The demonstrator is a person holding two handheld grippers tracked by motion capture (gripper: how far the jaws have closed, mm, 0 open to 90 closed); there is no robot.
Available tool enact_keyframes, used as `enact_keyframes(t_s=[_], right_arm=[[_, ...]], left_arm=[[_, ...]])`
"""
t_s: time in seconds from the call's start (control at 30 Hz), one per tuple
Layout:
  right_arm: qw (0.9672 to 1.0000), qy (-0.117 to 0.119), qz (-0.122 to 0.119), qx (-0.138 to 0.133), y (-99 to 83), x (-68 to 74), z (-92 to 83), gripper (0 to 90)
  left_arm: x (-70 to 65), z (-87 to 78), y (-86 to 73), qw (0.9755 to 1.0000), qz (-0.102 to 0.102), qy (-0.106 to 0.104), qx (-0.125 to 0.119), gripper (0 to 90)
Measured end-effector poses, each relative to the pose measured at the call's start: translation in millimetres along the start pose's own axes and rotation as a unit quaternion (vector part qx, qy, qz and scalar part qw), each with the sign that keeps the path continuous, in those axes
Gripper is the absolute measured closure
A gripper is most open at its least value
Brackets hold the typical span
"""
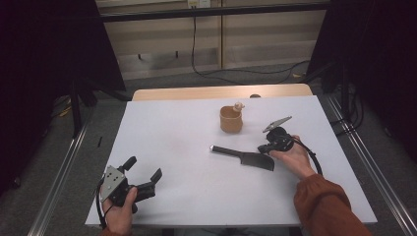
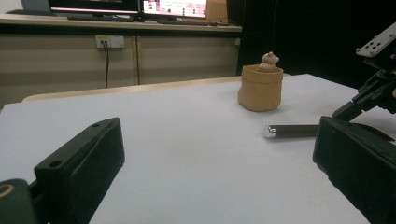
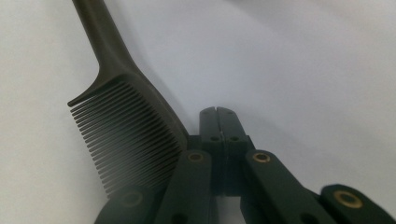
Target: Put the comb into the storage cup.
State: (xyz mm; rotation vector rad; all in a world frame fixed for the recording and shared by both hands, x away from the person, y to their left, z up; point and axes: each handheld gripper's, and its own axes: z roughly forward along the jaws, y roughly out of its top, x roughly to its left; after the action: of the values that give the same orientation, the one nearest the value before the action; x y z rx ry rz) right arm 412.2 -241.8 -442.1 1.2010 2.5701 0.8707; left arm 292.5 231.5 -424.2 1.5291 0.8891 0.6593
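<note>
A black comb (image 1: 243,156) lies on the white table (image 1: 187,128) right of centre, its handle pointing left. My right gripper (image 1: 263,149) rests at the toothed end, held by a hand in an orange sleeve. In the right gripper view its jaws (image 3: 217,112) are pressed together with nothing between them, and the comb (image 3: 126,126) lies just to their left. My left gripper (image 1: 143,168) sits at the front left, open and empty. In the left gripper view its fingers frame the comb's handle (image 2: 292,131) far ahead.
A tan pouch (image 1: 230,119) with a small bear figure (image 1: 239,105) in it stands behind the comb, also visible in the left gripper view as the pouch (image 2: 260,86). Cables trail on the floor beyond the table. Metal rails run along both sides.
</note>
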Motion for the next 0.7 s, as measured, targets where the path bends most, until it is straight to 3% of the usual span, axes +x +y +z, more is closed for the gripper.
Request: enact_keyframes(t_s=[0.47, 0.7], right_arm=[[1.0000, 0.003, 0.002, -0.002, -0.8, -0.9, -0.2, 90.0], [0.9999, 0.011, -0.003, 0.010, -1.6, 3.0, -2.7, 90.0]], left_arm=[[-0.1, 0.1, 0.2, 1.0000, 0.002, 0.000, 0.001, 2.2], [1.0, -0.2, -0.4, 1.0000, 0.003, 0.000, 0.005, 2.2]])
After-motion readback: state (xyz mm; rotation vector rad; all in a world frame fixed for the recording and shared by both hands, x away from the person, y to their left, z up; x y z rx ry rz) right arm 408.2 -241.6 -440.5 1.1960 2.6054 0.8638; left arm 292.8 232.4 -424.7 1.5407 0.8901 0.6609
